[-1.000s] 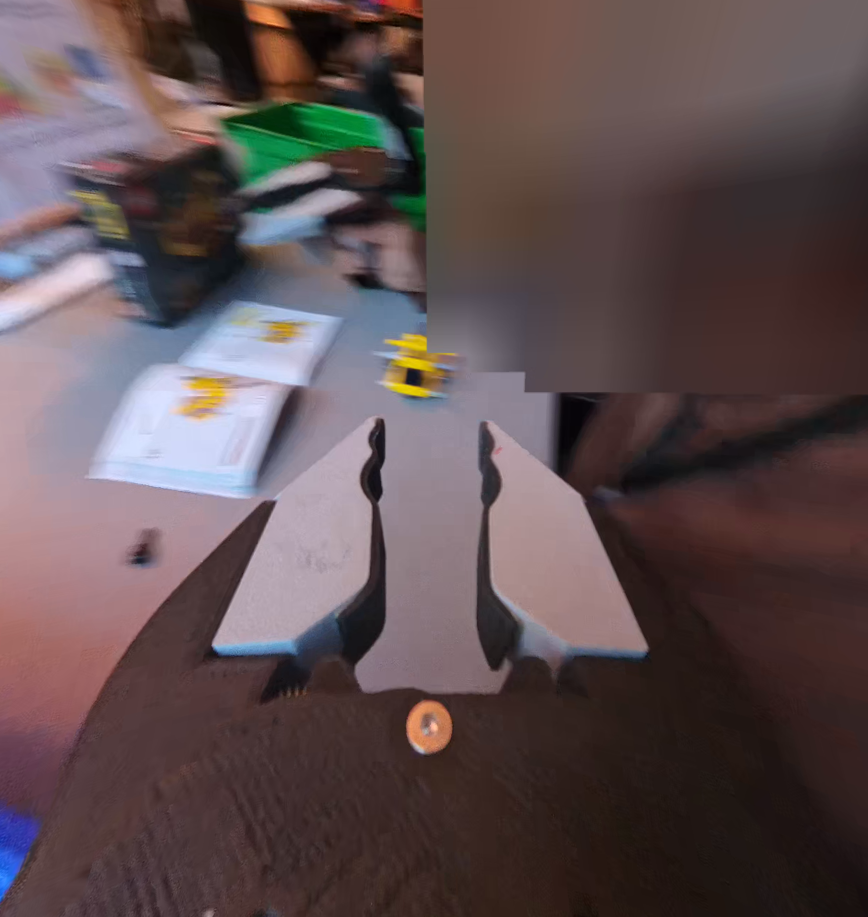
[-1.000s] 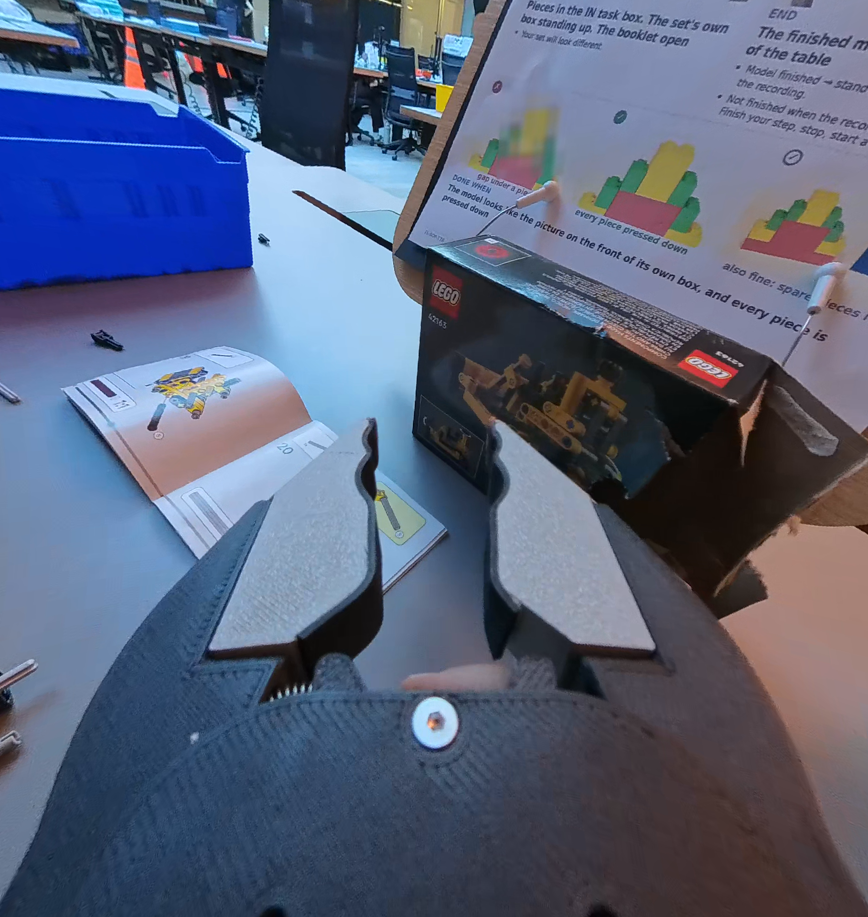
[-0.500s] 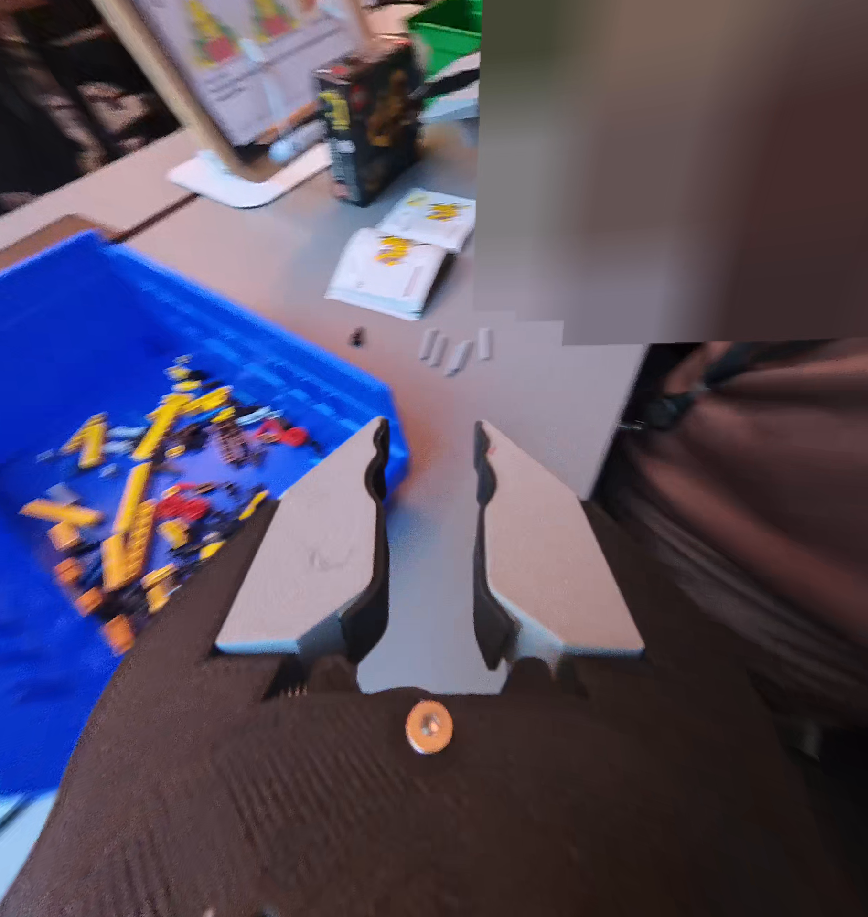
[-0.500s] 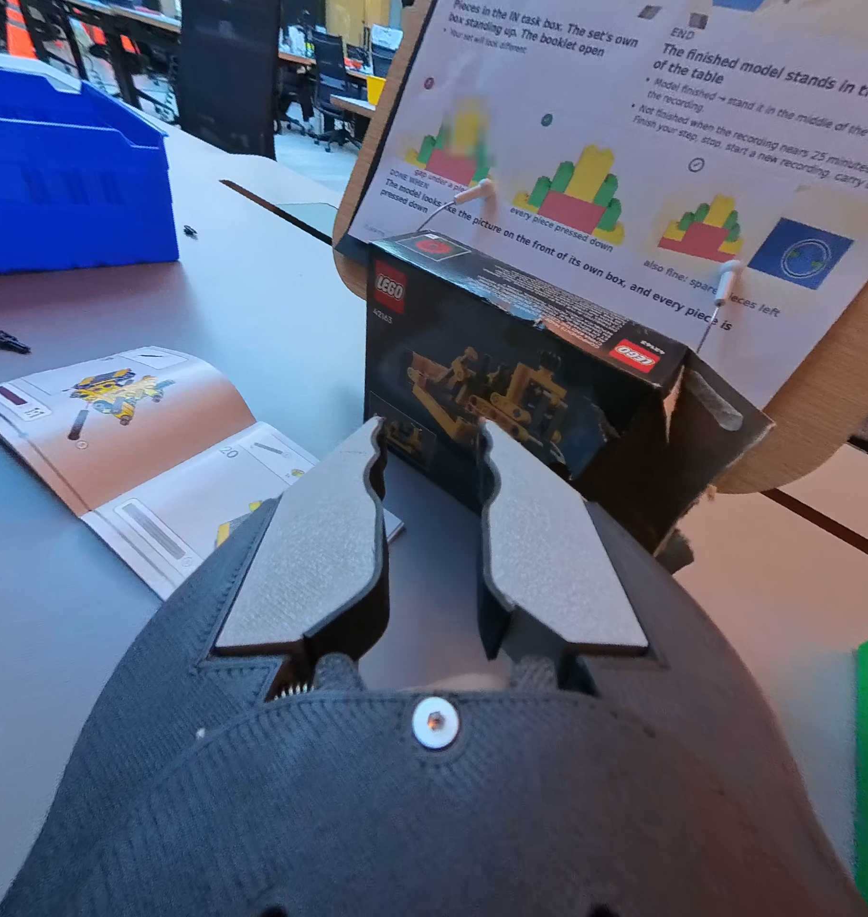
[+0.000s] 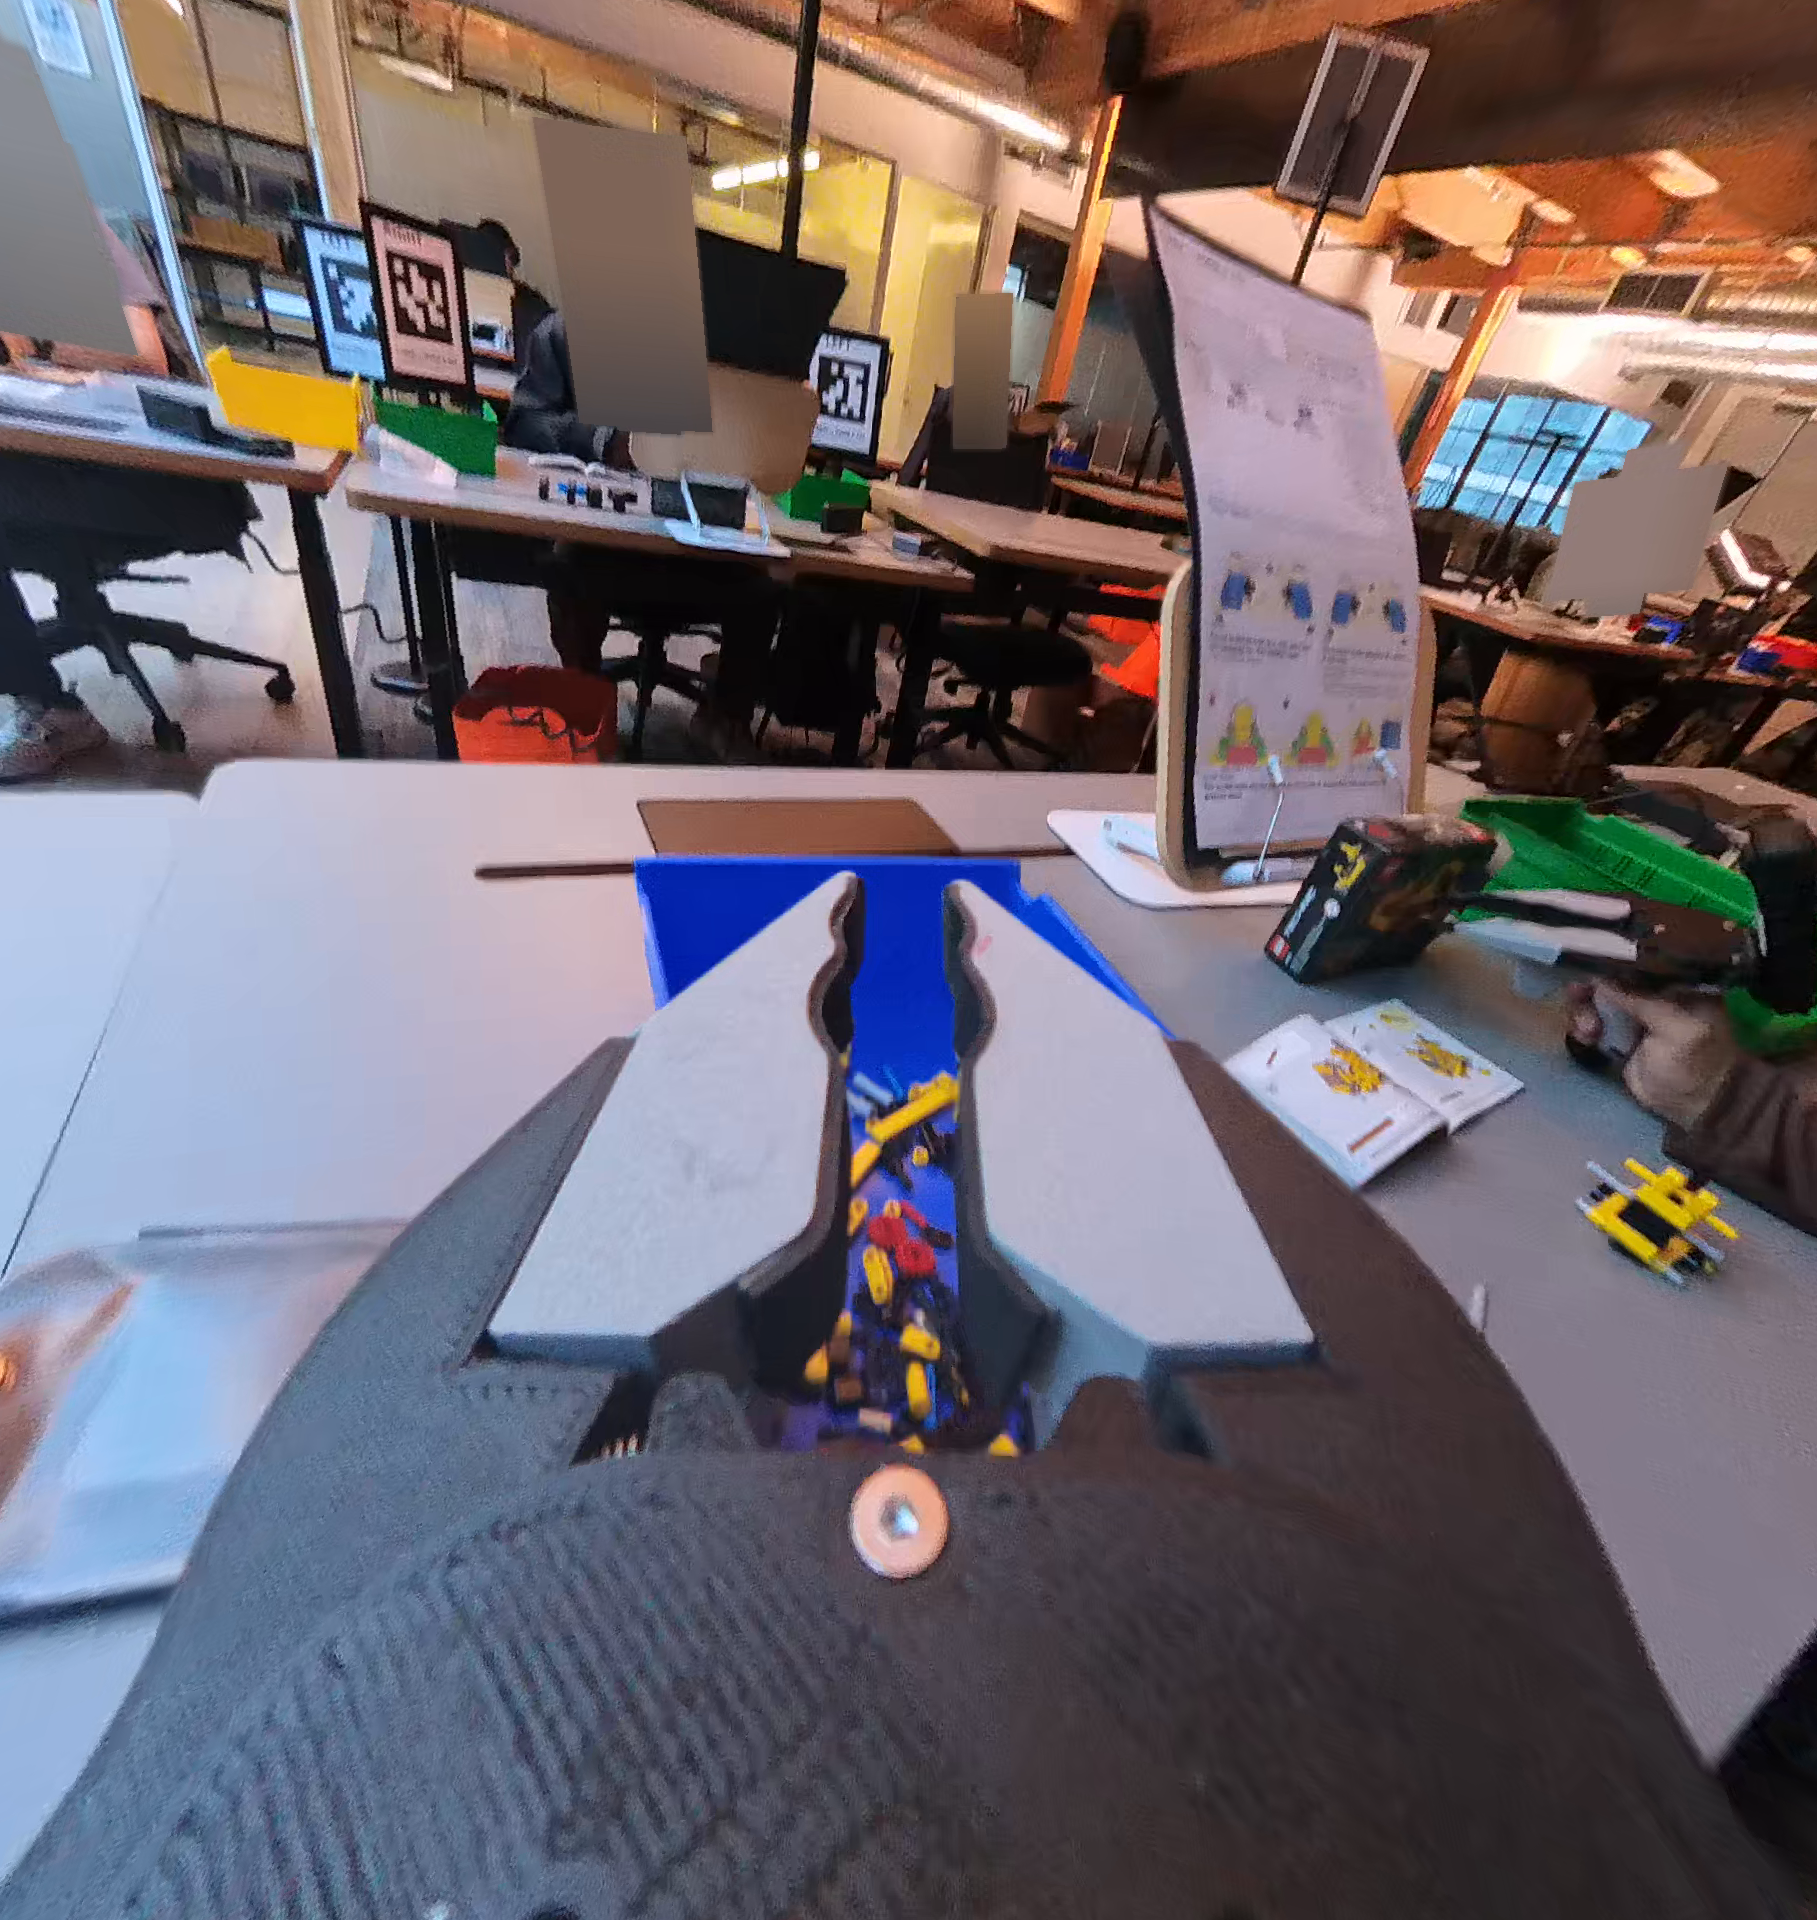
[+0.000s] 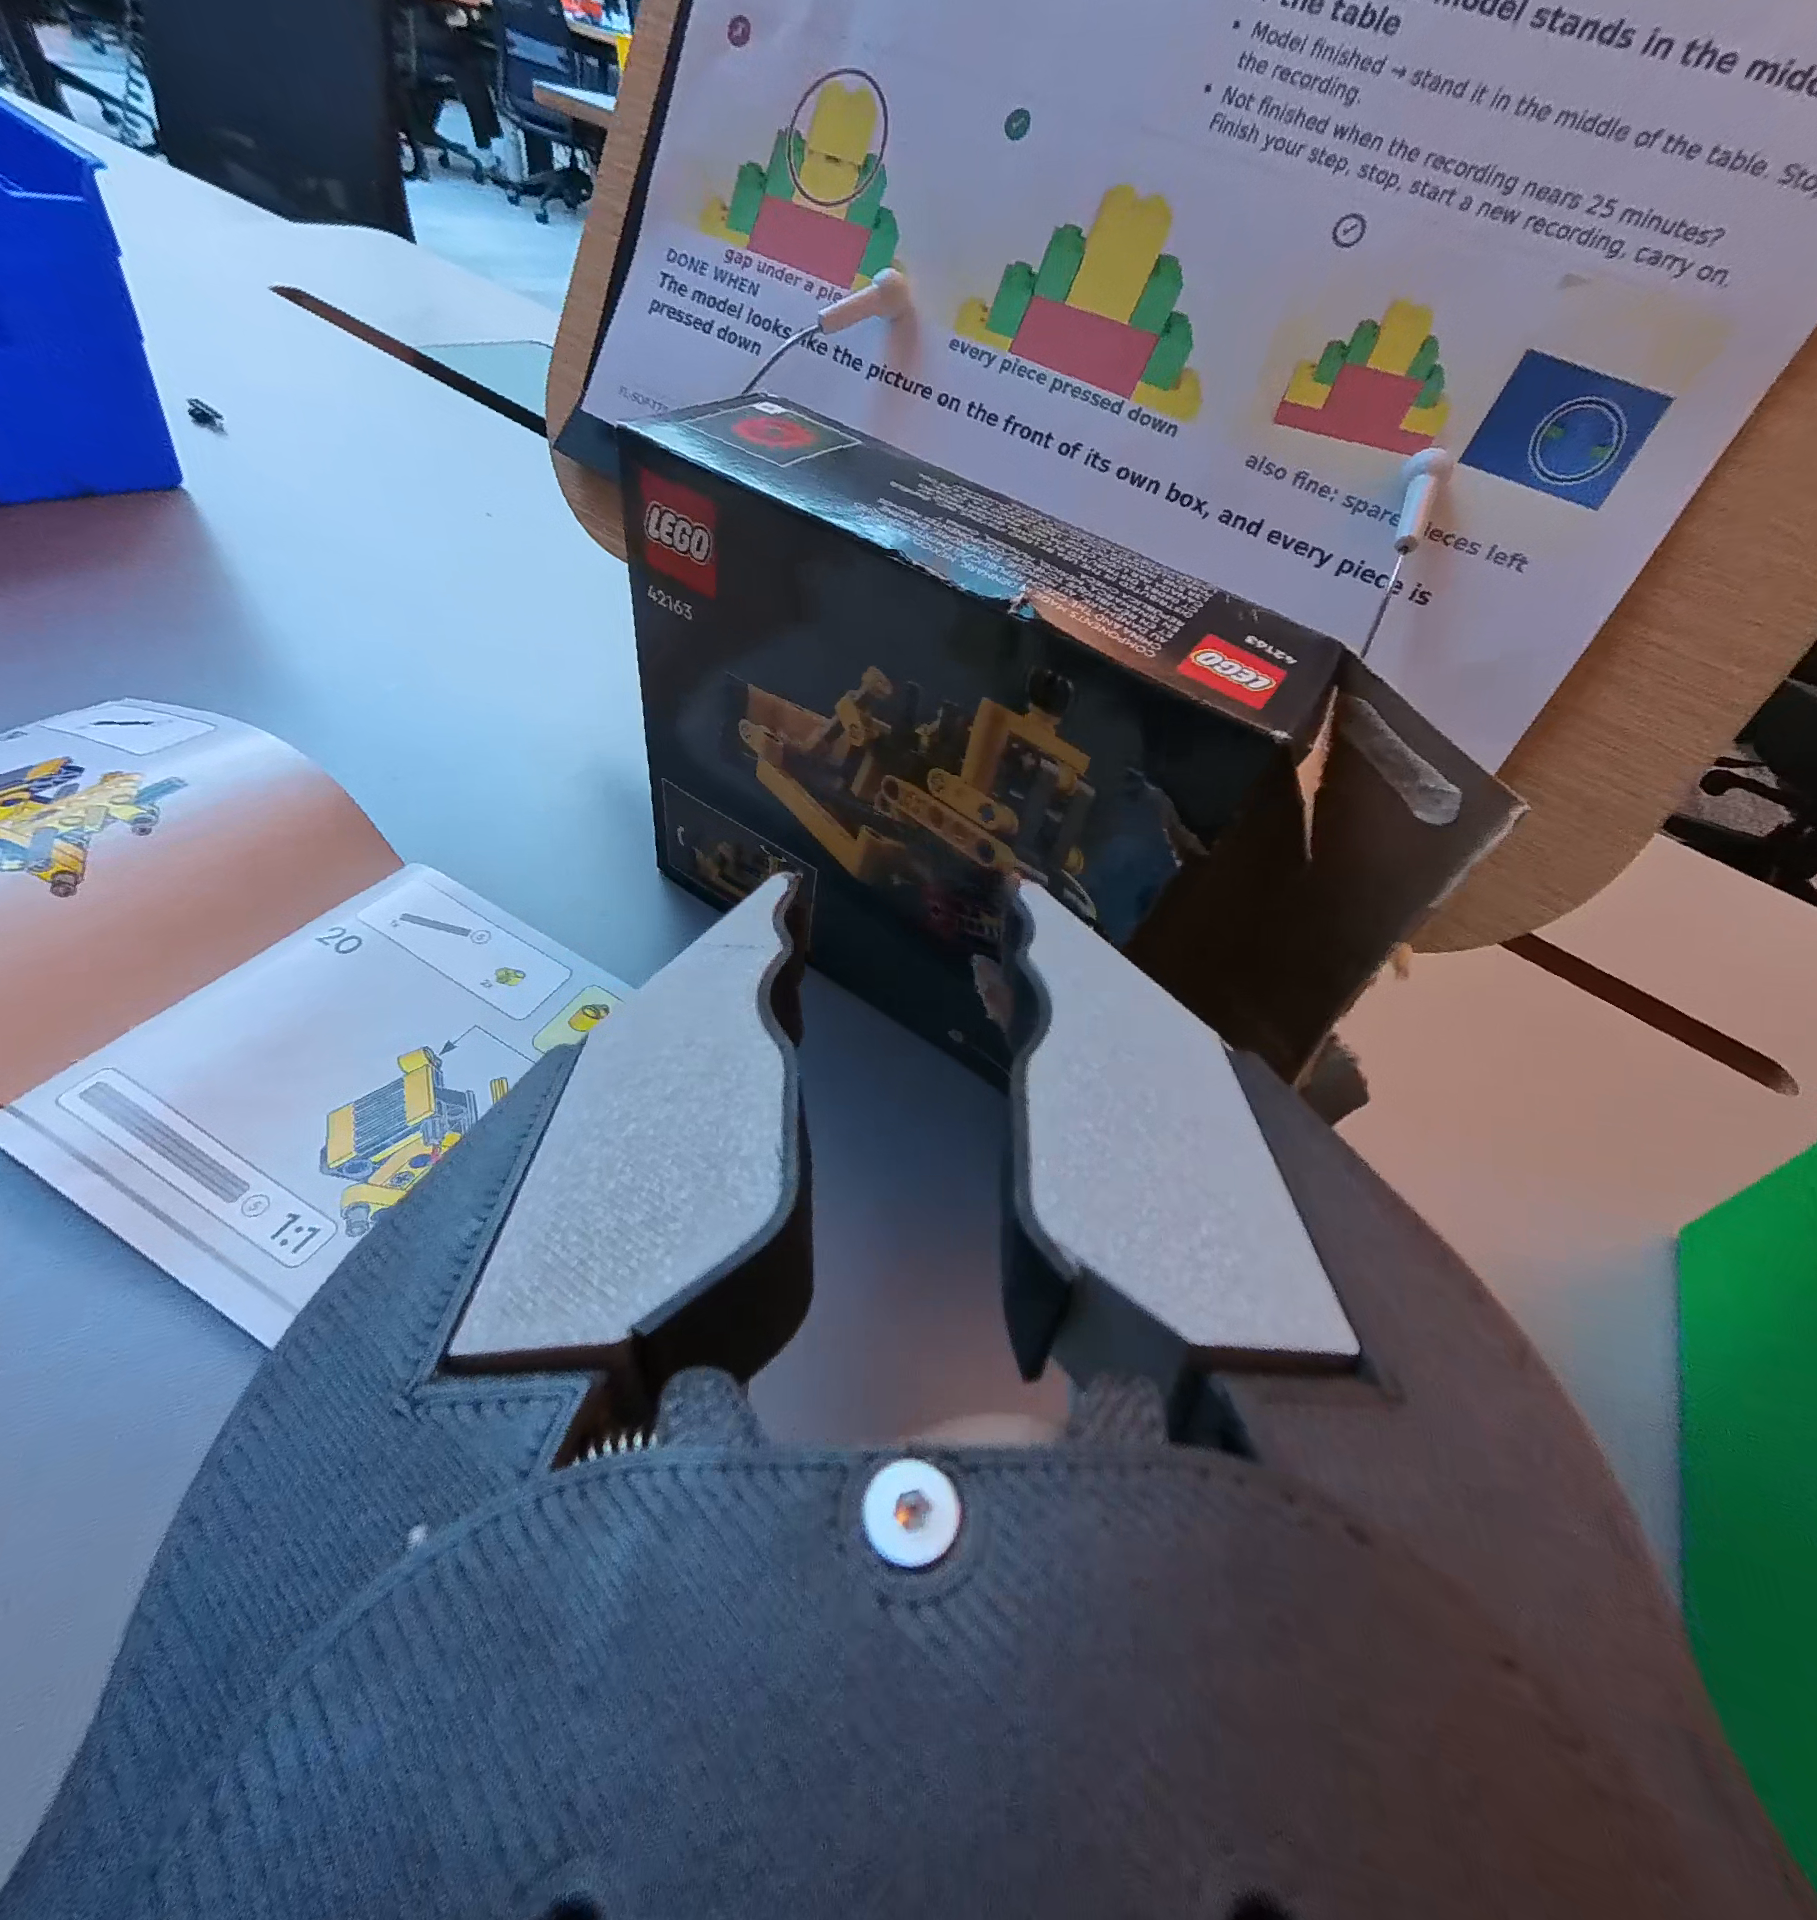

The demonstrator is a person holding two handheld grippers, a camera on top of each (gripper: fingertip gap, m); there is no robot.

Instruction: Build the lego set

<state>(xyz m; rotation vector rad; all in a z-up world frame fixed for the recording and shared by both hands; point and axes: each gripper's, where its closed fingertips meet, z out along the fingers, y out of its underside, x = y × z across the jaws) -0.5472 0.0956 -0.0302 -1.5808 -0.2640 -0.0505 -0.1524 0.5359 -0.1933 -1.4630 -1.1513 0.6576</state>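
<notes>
In the left wrist view we are holding the left gripper (image 5: 902, 914) above the blue bin (image 5: 675, 935), its fingers parted by a narrow gap with nothing between them. Through that gap we are looking down on loose lego pieces (image 5: 899, 1247) — yellow, black and red — lying on the bin's floor. Off to the right, on the grey table (image 5: 312, 987), the open instruction booklet (image 5: 1371, 1091) is lying flat, and nearer the table's edge the small yellow-and-black partial model (image 5: 1652, 1231) is sitting apart from it. The black set box (image 5: 1371, 904) is standing beyond the booklet, in front of the upright instruction board (image 5: 1299, 582). At the far right the right gripper (image 5: 1714, 925) is showing in front of a green bin (image 5: 1610, 862); from this side its fingers are too blurred to judge. A shiny plastic bag (image 5: 104, 1392), we think, is lying at the left edge.

In the right wrist view we are pointing the right gripper (image 6: 904, 914) at the set box (image 6: 945, 748), which is standing just in front of the instruction board (image 6: 1195, 260). Its fingers are spread moderately and holding nothing — only bare table is showing between them. The booklet (image 6: 208, 987) is lying open to the left, the blue bin (image 6: 31, 332) is well beyond it, and the green bin's edge (image 6: 1777, 1507) is filling the right margin.
</notes>
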